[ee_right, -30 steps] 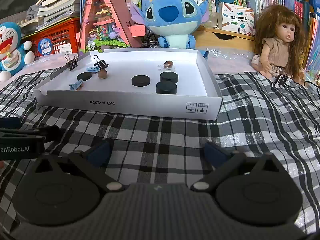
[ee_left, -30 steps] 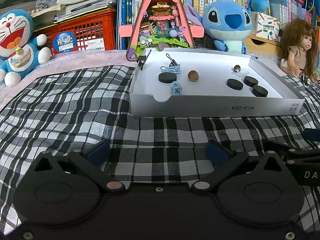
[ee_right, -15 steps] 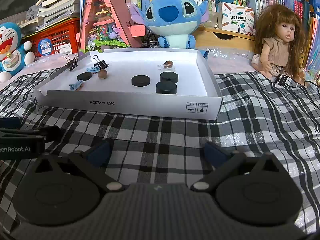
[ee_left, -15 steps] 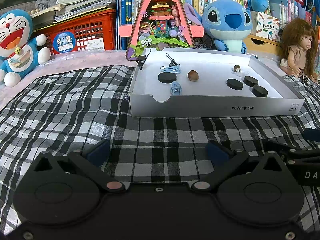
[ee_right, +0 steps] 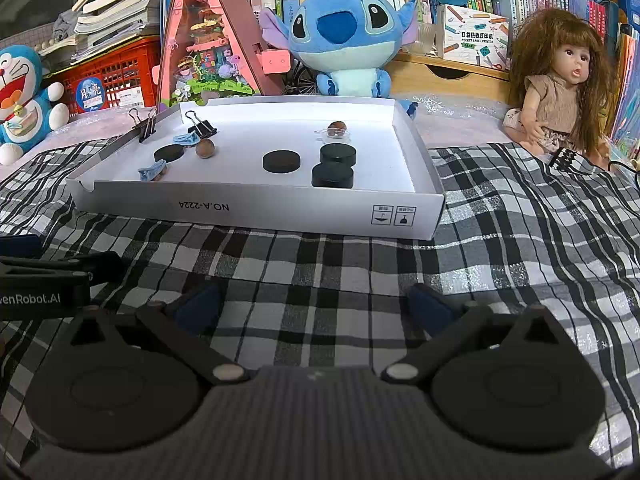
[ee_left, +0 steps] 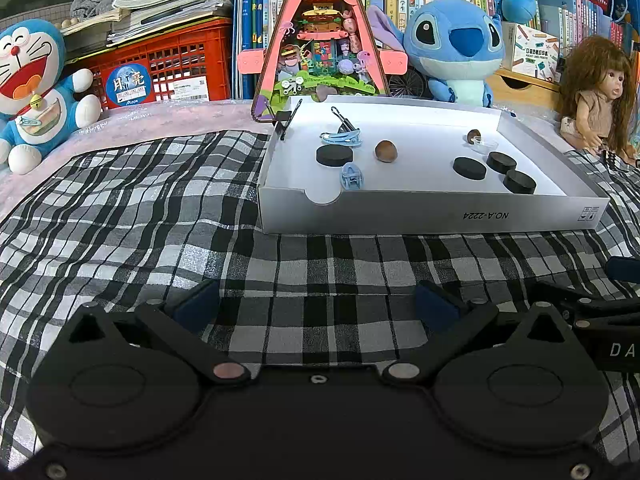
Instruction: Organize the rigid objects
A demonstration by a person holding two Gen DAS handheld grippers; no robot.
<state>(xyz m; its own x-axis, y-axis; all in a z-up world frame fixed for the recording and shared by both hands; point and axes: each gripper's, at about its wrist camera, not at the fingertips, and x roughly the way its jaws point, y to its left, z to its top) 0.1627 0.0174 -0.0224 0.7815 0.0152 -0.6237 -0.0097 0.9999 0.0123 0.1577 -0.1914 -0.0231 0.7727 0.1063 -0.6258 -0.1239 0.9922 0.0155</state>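
Observation:
A white cardboard tray (ee_left: 432,216) (ee_right: 256,210) rests on the plaid cloth ahead of both grippers. Inside lie several black discs (ee_left: 334,155) (ee_right: 281,161), a brown nut (ee_left: 386,151) (ee_right: 205,147), a second nut in a clear dish (ee_left: 474,136) (ee_right: 336,129), blue clips (ee_left: 351,176) (ee_right: 152,170) and a black binder clip (ee_left: 345,123) (ee_right: 200,125). Another binder clip (ee_left: 285,119) (ee_right: 145,125) grips the tray's left wall. My left gripper (ee_left: 316,306) is open and holds nothing, low over the cloth. My right gripper (ee_right: 314,302) is also open with nothing in it.
Behind the tray stand a pink triangular toy house (ee_left: 320,40), a blue plush (ee_left: 456,48), a red crate (ee_left: 160,68) with books and a blue-and-white plush (ee_left: 32,88). A doll (ee_right: 560,92) sits at the right. Plaid cloth (ee_left: 140,208) lies left of the tray.

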